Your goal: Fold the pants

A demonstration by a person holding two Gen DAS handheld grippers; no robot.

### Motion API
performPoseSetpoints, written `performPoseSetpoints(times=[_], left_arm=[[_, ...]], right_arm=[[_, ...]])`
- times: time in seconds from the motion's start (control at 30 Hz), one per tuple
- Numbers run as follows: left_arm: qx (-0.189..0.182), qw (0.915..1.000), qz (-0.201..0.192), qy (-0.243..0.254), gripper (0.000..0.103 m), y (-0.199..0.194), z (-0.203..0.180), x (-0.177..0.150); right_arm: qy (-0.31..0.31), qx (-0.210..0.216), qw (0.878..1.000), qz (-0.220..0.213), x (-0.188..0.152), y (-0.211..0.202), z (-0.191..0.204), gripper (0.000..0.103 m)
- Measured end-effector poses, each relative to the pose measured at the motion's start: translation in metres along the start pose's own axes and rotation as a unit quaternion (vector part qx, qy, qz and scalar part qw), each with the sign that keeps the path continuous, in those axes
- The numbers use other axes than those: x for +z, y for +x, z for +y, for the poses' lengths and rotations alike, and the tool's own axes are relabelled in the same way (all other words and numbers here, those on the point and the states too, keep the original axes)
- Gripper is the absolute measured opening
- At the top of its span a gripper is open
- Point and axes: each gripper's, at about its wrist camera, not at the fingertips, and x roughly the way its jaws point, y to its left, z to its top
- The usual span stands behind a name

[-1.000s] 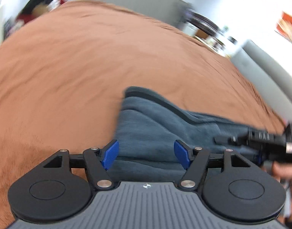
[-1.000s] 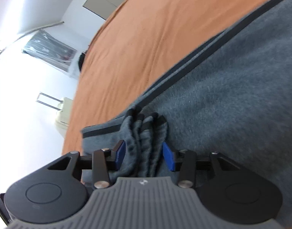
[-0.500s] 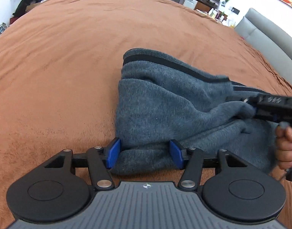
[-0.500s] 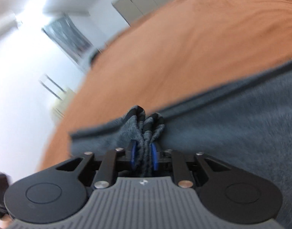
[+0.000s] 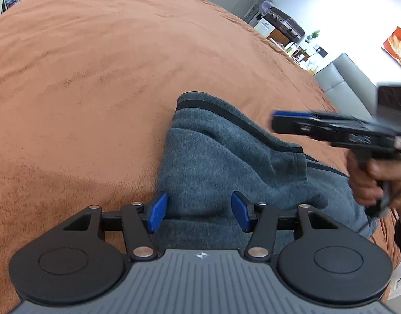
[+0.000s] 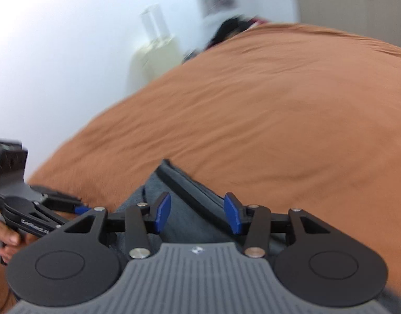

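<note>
Grey fleece pants (image 5: 221,162) with a black side stripe lie folded in a bundle on the orange-brown bed cover (image 5: 82,91). My left gripper (image 5: 199,216) is open, its blue pads either side of the bundle's near edge, not squeezing it. My right gripper (image 6: 198,213) is open and empty, above the pants (image 6: 184,204); from the left wrist view it (image 5: 292,120) hovers above the bundle's right side, held by a hand (image 5: 376,180). The left gripper also shows at the left of the right wrist view (image 6: 69,205).
The bed cover (image 6: 266,117) stretches wide around the pants. A grey headboard or sofa (image 5: 349,78) and shelves with clutter (image 5: 279,31) stand beyond the far right. A pale suitcase (image 6: 153,52) and dark clothes (image 6: 232,30) lie past the bed's far edge.
My right gripper has opened, let go of the bunched pants fabric and lifted away above the bundle. My left gripper has stayed open at the bundle's near edge.
</note>
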Motion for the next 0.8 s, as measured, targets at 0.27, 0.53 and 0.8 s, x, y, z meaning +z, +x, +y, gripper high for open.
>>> performPoseSetpoints(times=[0.27, 0.53, 0.8], left_arm=[[0.010, 0.9991, 0.042, 0.003, 0.016, 0.011, 0.002, 0.007], [0.034, 0.9973, 0.054, 0.036, 0.014, 0.001, -0.007, -0.005], [0.011, 0.9980, -0.009, 0.062, 0.017, -0.035, -0.027, 0.010]], right_arm=[[-0.056, 0.048, 0.995, 0.070, 0.023, 0.052, 0.008, 0.000], [0.025, -0.009, 0.999, 0.021, 0.024, 0.053, -0.023, 0.000], [0.028, -0.039, 0.997, -0.059, -0.001, -0.007, -0.007, 0.030]])
